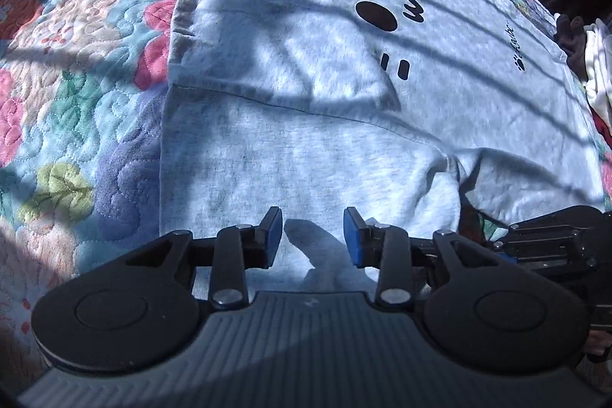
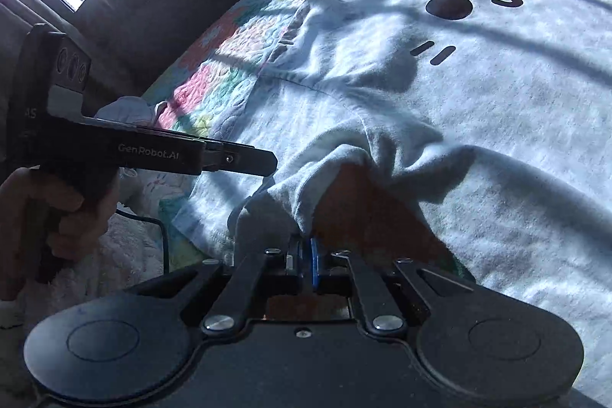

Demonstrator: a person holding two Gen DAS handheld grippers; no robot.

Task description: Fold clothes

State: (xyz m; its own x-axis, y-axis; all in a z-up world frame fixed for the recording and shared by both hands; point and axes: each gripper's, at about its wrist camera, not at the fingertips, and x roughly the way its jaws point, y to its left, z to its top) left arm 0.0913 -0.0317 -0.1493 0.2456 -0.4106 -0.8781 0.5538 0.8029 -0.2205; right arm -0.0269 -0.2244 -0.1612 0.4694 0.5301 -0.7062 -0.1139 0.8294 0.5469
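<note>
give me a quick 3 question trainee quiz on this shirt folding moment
1. True or false: the left gripper is clamped on the grey T-shirt.
2. Which gripper pinches a bunched edge of the shirt? A) left B) right C) neither
3. Fill in: the shirt lies on a floral ____.

Key:
1. False; its pads stand apart over the cloth.
2. B; the right gripper is shut on the fabric.
3. Quilt.

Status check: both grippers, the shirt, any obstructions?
Left gripper open above the grey T-shirt, nothing between pads. Right gripper shut on bunched sleeve fabric. Shirt flat on floral quilt, near sleeve folded in. Nothing in the way.
</note>
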